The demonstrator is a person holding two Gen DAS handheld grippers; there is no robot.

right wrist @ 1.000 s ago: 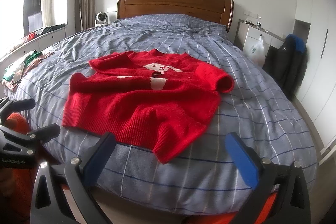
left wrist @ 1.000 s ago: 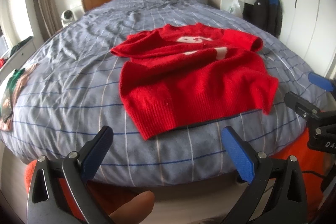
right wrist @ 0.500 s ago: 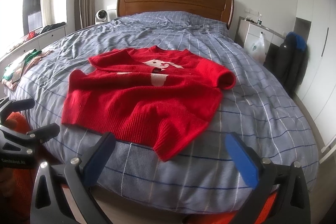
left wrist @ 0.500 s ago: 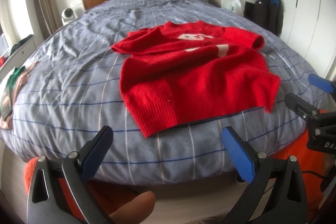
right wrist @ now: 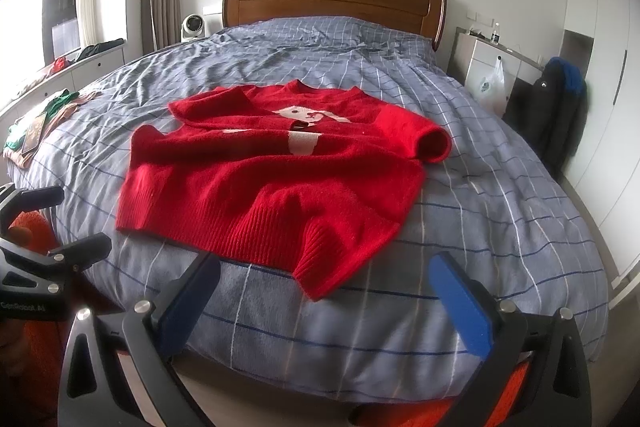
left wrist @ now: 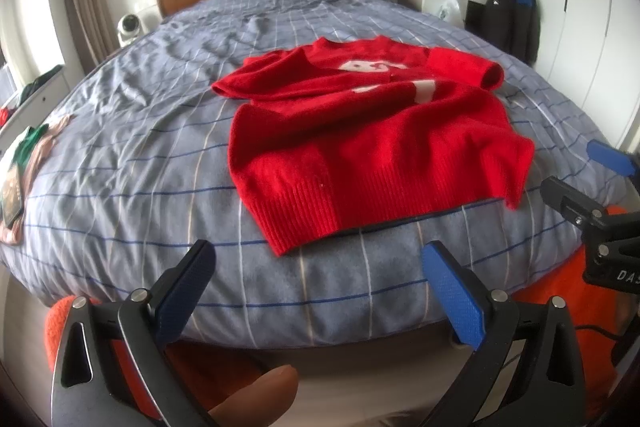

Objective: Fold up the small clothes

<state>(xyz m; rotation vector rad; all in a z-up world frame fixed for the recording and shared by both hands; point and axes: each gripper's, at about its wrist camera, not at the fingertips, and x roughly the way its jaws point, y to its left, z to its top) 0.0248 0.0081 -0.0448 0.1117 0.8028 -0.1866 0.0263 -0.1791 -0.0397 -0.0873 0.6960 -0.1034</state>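
Note:
A small red knitted sweater (left wrist: 368,139) with a white pattern lies on the grey checked bed (left wrist: 140,155), its left sleeve folded across the chest and its hem toward me. It also shows in the right wrist view (right wrist: 276,179). My left gripper (left wrist: 320,267) is open and empty, held just off the bed's near edge, short of the hem's left corner. My right gripper (right wrist: 324,283) is open and empty, close to the hem's right corner. The right gripper (left wrist: 600,203) also shows at the right edge of the left wrist view.
A wooden headboard (right wrist: 332,3) stands at the far end. Other clothes (left wrist: 24,163) lie at the bed's left edge. A white dresser (right wrist: 492,67) and a dark jacket (right wrist: 560,115) are to the right. A small fan (right wrist: 192,27) sits at the back left.
Both grippers have moved slightly forward toward the bed; the sweater looks a little nearer. The sweater itself has not moved.

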